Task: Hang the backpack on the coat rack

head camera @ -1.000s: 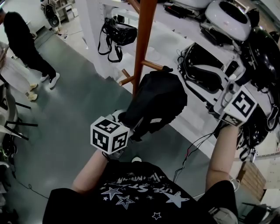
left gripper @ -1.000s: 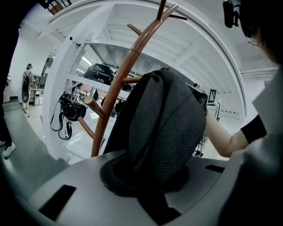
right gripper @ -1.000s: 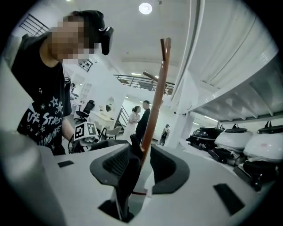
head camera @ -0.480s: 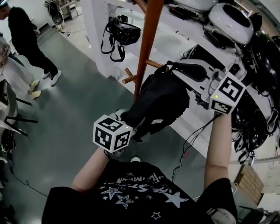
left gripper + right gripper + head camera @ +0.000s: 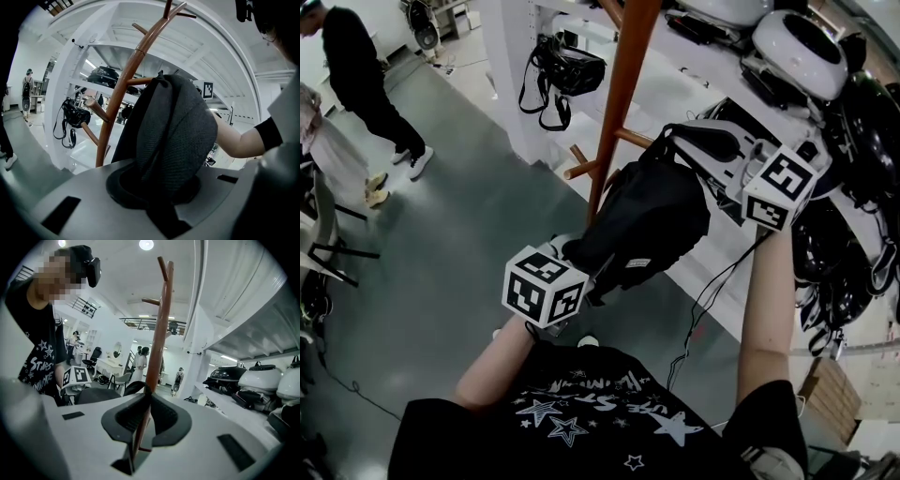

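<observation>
Left hand-held gripper [image 5: 567,255] clamping backpack [image 5: 652,220], right hand-held gripper [image 5: 146,394] just closing, seemingly pinching its top loop [image 5: 132,388]

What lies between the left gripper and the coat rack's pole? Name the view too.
The backpack: clamped in the left gripper, its dark body fills the stretch towards the coat rack's pole. The left gripper view and head view show it.

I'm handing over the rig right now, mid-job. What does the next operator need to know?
The left hand-held gripper is shut on the lower end of the backpack, propping it up.
The right hand-held gripper has just been closing its jaws, which now pinch the top loop beside the coat rack.
Done: backpack raised to the side peg.
Left: slip the loop over the peg, then release both. It doesn't look hooked yet.
</observation>
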Demonstrator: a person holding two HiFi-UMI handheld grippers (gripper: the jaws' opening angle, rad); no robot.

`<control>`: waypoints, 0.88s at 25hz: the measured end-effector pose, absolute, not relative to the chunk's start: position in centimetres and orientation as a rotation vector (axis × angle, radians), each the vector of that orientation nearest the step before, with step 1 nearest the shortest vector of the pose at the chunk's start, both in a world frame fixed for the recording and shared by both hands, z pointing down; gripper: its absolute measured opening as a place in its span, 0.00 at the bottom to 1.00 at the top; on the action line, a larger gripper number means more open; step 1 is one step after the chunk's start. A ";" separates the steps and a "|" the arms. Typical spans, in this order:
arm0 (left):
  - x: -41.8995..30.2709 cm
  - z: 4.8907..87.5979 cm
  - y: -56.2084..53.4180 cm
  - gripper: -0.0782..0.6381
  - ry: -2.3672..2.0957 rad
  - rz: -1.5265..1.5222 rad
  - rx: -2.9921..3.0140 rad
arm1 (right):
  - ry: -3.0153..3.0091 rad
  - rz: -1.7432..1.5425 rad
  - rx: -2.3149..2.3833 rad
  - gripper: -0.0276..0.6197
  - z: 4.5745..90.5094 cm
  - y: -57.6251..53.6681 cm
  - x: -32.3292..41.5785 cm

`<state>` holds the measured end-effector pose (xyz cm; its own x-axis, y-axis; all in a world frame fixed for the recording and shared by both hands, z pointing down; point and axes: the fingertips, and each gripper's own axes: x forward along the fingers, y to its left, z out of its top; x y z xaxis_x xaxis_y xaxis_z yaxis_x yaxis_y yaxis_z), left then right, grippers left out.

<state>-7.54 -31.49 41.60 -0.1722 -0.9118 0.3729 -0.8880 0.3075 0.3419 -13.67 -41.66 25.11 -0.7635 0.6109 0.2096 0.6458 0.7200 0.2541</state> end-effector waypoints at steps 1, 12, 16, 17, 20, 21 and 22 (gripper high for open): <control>-7.6 41.6 -31.4 0.21 -2.073 -0.058 1.589 | -2.801 -0.482 -1.038 0.11 25.2 -41.6 -14.0; -8.4 41.9 -30.2 0.21 -2.112 -0.049 1.546 | -2.732 -0.484 -1.193 0.10 25.9 -39.7 -16.6; -9.2 42.9 -29.8 0.21 -2.105 -0.060 1.513 | -2.702 -0.500 -1.203 0.10 26.7 -39.1 -17.9; -9.4 43.1 -29.7 0.21 -2.102 -0.061 1.506 | -2.693 -0.507 -1.202 0.10 27.0 -38.9 -18.3; -10.0 43.9 -29.4 0.21 -2.092 -0.061 1.488 | -2.674 -0.501 -1.200 0.10 27.8 -38.7 -19.1; -10.2 44.2 -29.4 0.21 -2.090 -0.060 1.483 | -2.669 -0.494 -1.199 0.10 28.1 -38.6 -19.3; -10.3 44.4 -29.3 0.21 -2.088 -0.057 1.480 | -2.664 -0.485 -1.198 0.10 28.3 -38.6 -19.5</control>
